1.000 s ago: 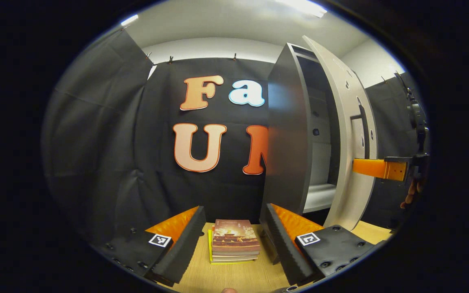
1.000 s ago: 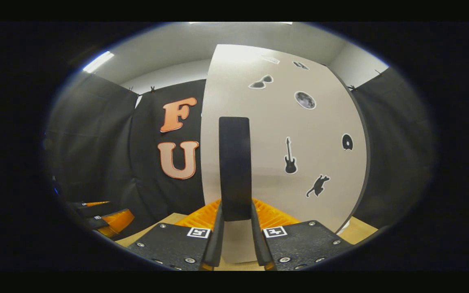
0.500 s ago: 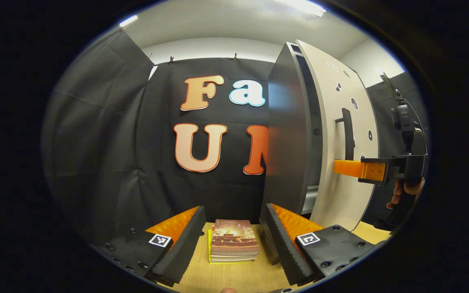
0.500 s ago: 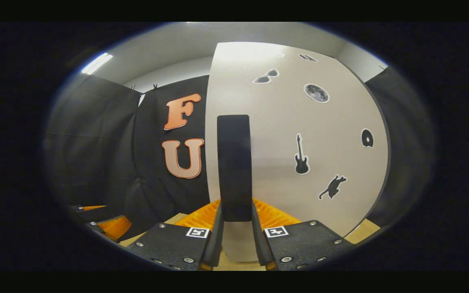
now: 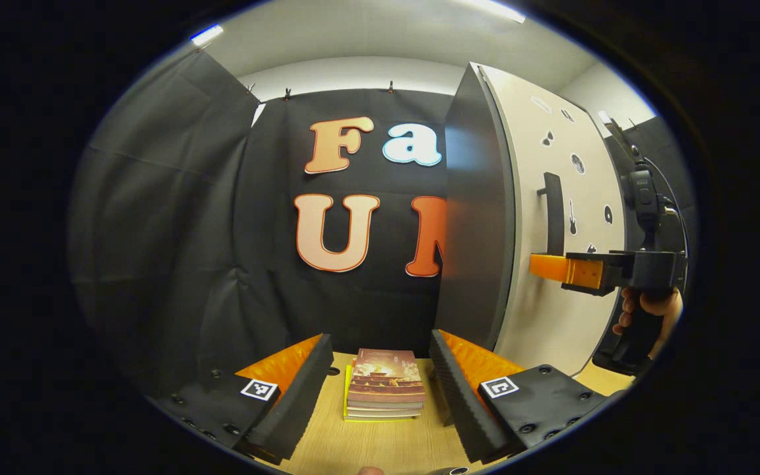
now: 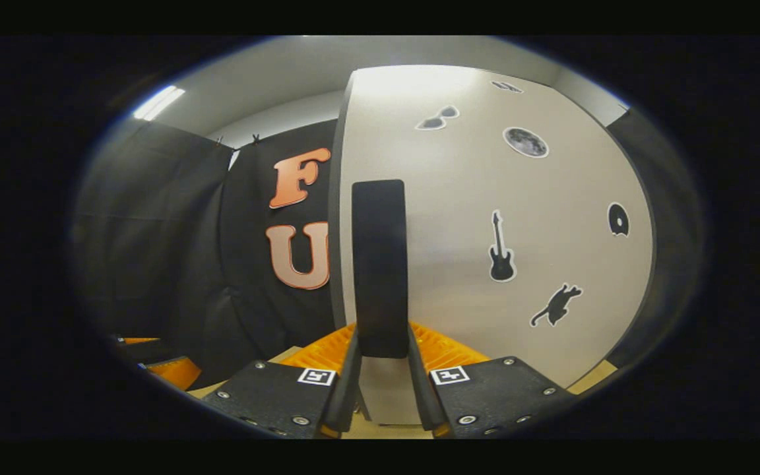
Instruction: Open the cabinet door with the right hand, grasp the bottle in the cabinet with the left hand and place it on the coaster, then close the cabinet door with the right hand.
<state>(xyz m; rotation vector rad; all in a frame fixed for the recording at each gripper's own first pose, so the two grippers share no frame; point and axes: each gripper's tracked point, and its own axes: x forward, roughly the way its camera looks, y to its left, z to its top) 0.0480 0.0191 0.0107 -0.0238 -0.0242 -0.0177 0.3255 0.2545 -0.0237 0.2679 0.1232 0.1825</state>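
Wooden table (image 5: 380,442) with books (image 5: 385,382), right gripper (image 6: 382,369) clamping door handle (image 6: 379,264)

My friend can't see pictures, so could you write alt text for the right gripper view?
The right gripper is shut on the upright handle of a pale cabinet door with stickers: guitar, cat, moon, sunglasses. Black cloth hangs left.

Left tool (image 5: 377,389) open above the table (image 5: 380,445), book stack (image 5: 385,394) between its fingers. Right tool (image 5: 548,266) at the handle (image 5: 553,212) of the cabinet door (image 5: 561,231).
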